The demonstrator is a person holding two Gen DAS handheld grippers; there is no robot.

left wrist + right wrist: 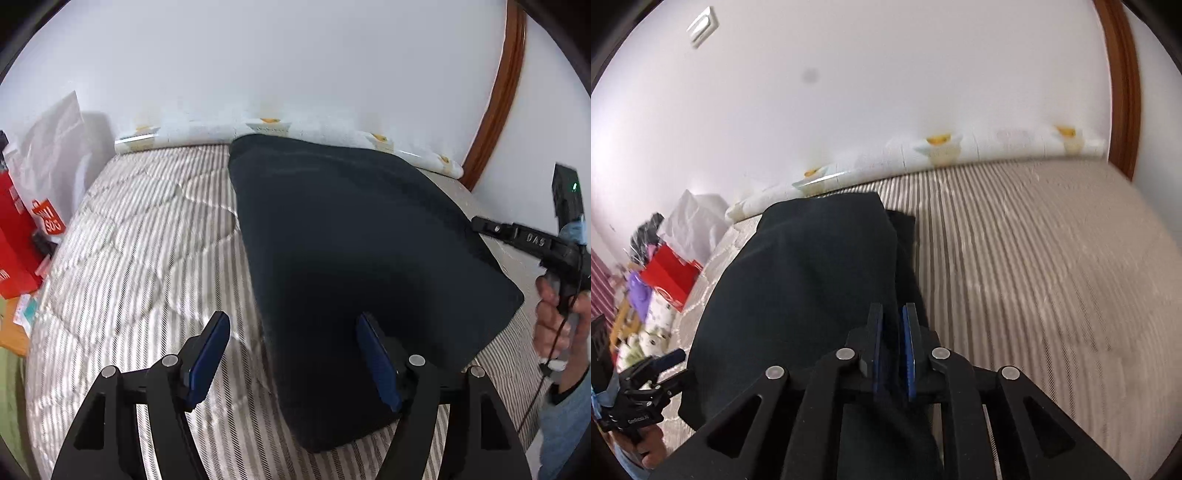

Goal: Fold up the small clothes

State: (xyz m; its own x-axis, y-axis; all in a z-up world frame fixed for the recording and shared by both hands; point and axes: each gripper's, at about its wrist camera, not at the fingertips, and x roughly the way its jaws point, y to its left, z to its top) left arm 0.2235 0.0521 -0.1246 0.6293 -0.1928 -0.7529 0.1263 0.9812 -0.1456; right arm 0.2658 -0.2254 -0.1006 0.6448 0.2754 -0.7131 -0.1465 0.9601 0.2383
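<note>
Here, a dark garment (354,266) lies on a striped bed (140,236), spread toward the far wall and reaching near the patterned roll (266,127) at 12 o'clock in the left wrist view.

Left gripper (293,354): jaws wide apart, nothing between them. One blue pad sits over the garment's near edge, the other over bare quilt at 7 o'clock. Contact with the cloth cannot be told.

Right gripper (893,343): jaws nearly together, with dark cloth in the narrow gap; it appears clamped on the garment's right-hand edge. From the left camera, the same tool (517,236) meets the cloth edge at 3 o'clock, a hand (561,317) on its handle.

In the right wrist view a second dark layer (905,236) shows under the top one at 1 o'clock, so at least one fold seems done. The piece is still long and loose. Likely left: further folds, then smoothing.

Clutter at 9 o'clock: red bag (18,236), white bag (55,147), soft toys (646,339).
</note>
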